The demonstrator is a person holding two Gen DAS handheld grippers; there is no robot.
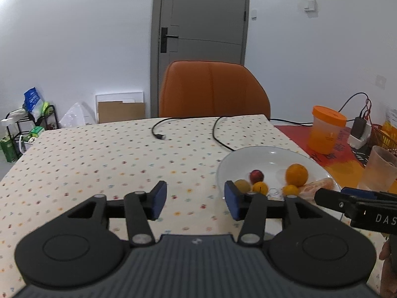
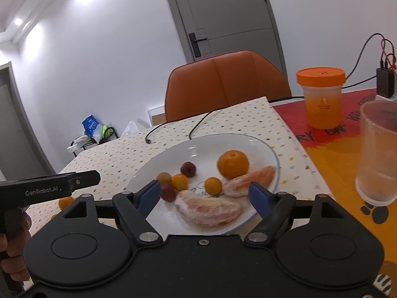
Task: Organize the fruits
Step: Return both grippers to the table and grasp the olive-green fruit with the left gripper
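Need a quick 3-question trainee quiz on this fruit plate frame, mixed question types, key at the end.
1. True or false: both the left gripper and right gripper are open and empty.
2. Multiple choice: the whole orange lies A) on the white plate, B) on the dotted tablecloth, C) in the clear cup.
3. Fill in: one small orange fruit lies off the plate, on the ____.

Key: 1 true; 2 A; 3 tablecloth.
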